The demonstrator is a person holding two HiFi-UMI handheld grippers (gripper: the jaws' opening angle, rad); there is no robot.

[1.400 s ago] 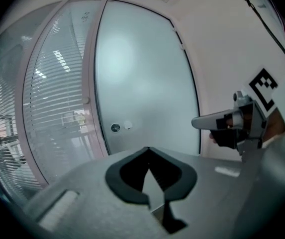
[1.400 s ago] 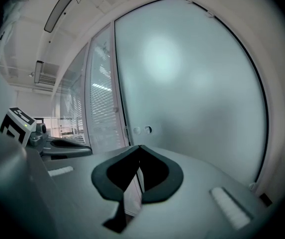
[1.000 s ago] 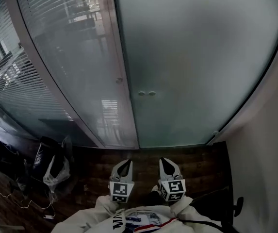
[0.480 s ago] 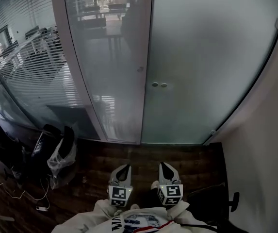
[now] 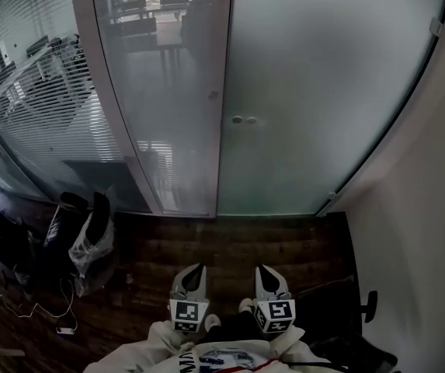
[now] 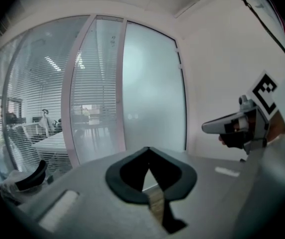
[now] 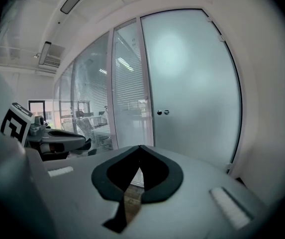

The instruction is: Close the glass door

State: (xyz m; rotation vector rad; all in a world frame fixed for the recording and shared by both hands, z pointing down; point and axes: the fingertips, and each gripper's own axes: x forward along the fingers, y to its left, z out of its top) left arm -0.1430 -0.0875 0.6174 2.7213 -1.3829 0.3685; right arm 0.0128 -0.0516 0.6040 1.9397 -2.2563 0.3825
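At far left a glass wall with blinds (image 5: 43,123) runs back, and dark and pale bags (image 5: 82,243) lie on the wood floor (image 5: 230,247) at its foot. Next comes a clearer glass panel (image 5: 168,84) with desks dimly visible behind it, then a pale post (image 5: 220,130). The frosted glass door (image 5: 331,84) stands straight ahead, its edge with the two round knobs (image 5: 243,120) lying along that post. A white wall (image 5: 416,231) is at right. Low in the head view, well back from the door, the left gripper (image 5: 198,269) has its jaws pressed together with nothing between them. Beside it, the right gripper (image 5: 260,270) is likewise pressed together and empty.
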